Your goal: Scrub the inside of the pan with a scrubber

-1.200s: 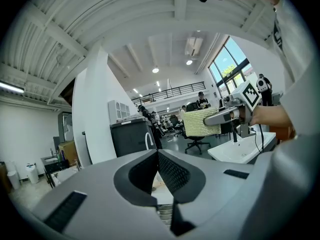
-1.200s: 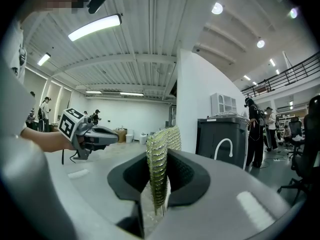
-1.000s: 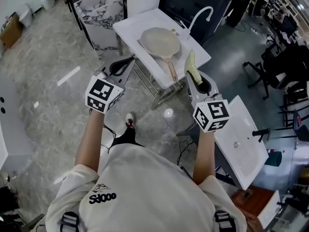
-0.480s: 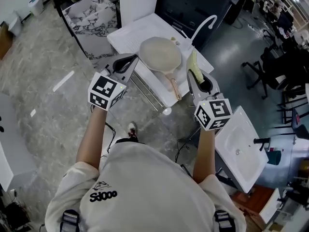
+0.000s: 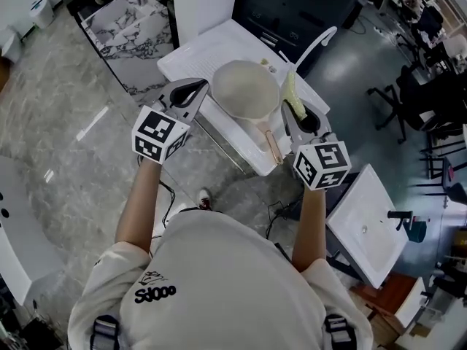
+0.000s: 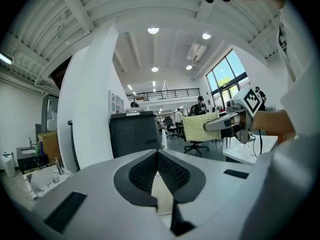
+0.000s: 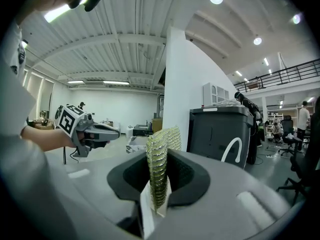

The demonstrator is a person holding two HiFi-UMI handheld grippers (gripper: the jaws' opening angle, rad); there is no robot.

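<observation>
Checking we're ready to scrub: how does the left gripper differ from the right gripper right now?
The left gripper is shut with nothing between its jaws; the right gripper is shut on the yellow-green scrubber, which sticks out beyond its jaws. The left gripper is at the left rim of the pan; the right gripper is off the pan's right side, near its handle. Both carry a marker cube and are held beside the pan.

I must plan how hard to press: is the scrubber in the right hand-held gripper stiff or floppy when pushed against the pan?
Probably fairly stiff: the scrubber stands up past the right hand-held gripper without drooping. It looks thin and ribbed, so it would likely flex under firm pressure. It also seems light for its size.
</observation>
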